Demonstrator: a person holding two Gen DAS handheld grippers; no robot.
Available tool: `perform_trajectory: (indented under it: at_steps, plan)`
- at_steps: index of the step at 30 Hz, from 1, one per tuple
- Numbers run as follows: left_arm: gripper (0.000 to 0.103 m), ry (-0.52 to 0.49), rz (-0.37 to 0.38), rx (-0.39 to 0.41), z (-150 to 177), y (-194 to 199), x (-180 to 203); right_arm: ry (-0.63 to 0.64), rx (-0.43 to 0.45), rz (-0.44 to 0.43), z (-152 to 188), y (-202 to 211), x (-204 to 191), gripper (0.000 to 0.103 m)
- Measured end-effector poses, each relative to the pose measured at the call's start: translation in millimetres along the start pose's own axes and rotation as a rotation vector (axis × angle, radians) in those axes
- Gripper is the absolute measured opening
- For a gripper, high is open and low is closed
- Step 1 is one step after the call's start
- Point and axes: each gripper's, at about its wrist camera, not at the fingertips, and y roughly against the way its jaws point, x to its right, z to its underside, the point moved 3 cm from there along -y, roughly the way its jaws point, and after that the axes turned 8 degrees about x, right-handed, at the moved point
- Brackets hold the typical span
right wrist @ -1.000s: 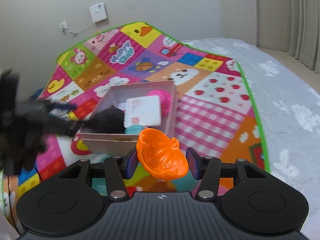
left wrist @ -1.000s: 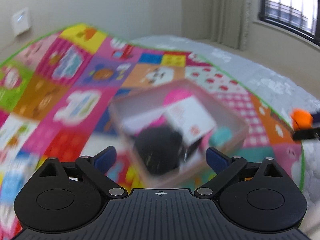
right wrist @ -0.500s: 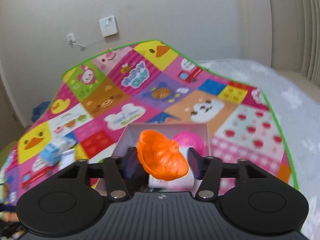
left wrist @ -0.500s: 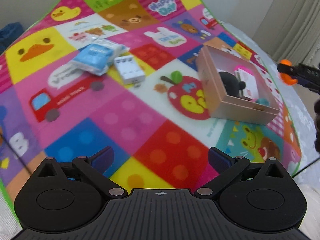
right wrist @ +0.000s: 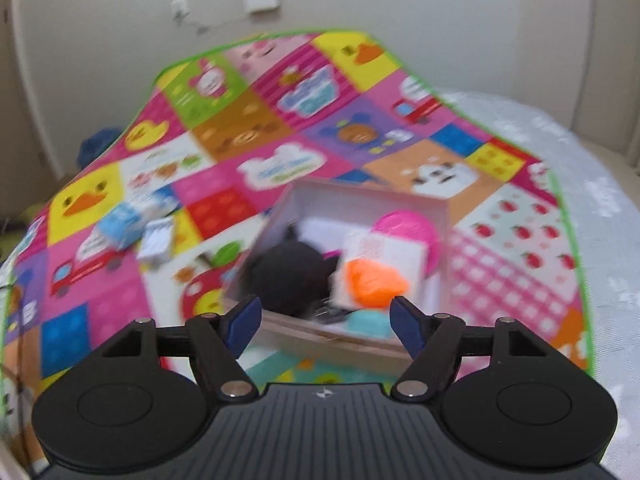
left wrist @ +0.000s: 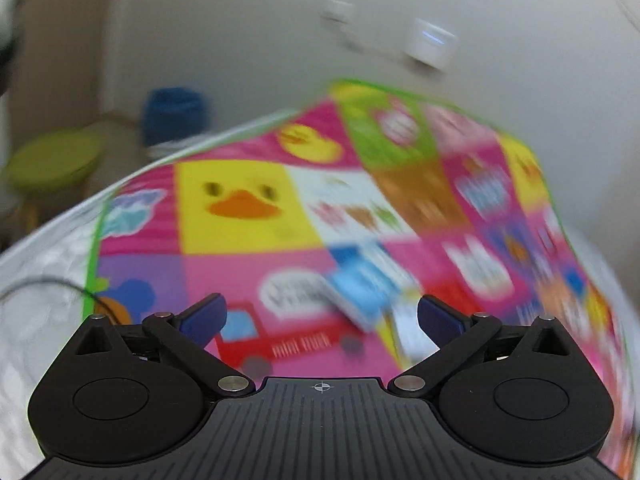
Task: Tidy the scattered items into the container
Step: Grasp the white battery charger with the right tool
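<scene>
A: Take the pink box (right wrist: 362,204) as the mark. Where does the right gripper (right wrist: 325,320) stand?

B: Just short of the box's near wall, above the mat (right wrist: 224,216). Its jaws have just been opening and now stand apart with nothing between them. The orange toy (right wrist: 374,282) lies inside the box, blurred, against the white carton (right wrist: 394,254) and beside the black item (right wrist: 288,280).

A: What else fills the box?

B: A pink round thing (right wrist: 412,230) at the far right corner and a teal piece (right wrist: 366,324) by the near wall.

A: And what remains outside?

B: Left of the box, well apart from it, a blue packet (right wrist: 130,220) and a small white case (right wrist: 158,242) lie just beside each other. Bare mat runs between them and the box's left wall.

A: The left gripper (left wrist: 322,318)?

B: Spread wide, having just been opening, grasping nothing. The blue packet (left wrist: 362,284) and the white case (left wrist: 410,330) lie ahead of it toward its right finger, both smeared by blur. The mat's green edge (left wrist: 92,248) lies to its left, with pale quilted cover (left wrist: 36,280) beyond.
</scene>
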Motion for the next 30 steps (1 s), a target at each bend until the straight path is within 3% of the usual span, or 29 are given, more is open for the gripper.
perform_trajectory:
  at_steps: [2, 6, 16, 22, 23, 27, 30]
  plan:
    - [0.103, 0.054, -0.018, 0.004, -1.7, -18.6, -1.1, 0.002, -0.021, -0.033, -4.0, -13.6, -23.2, 0.072]
    - [0.103, -0.121, -0.049, 0.057, 6.0, -45.2, -5.6, 0.059, -0.035, -0.101, -12.8, -42.2, -76.3, 0.072]
    - [0.103, -0.080, -0.063, -0.111, 21.7, -95.3, -38.7, 0.177, -0.094, -0.174, -17.1, -157.8, -177.5, 0.072]
    - [0.103, -0.064, -0.060, -0.184, 30.4, -115.8, -46.0, 0.208, -0.108, -0.147, -9.4, -212.6, -202.7, 0.072]
    - [0.103, -0.057, -0.056, -0.202, 32.2, -118.2, -46.9, 0.220, -0.108, -0.142, -8.5, -217.1, -204.6, 0.070]
    - [0.103, -0.064, -0.040, -0.229, 36.5, -120.2, -45.1, 0.268, -0.119, -0.153, -5.3, -222.4, -209.9, 0.048]
    - [0.103, -0.072, -0.019, -0.233, 36.6, -118.2, -42.1, 0.318, -0.125, -0.180, -0.8, -205.9, -211.9, 0.048]
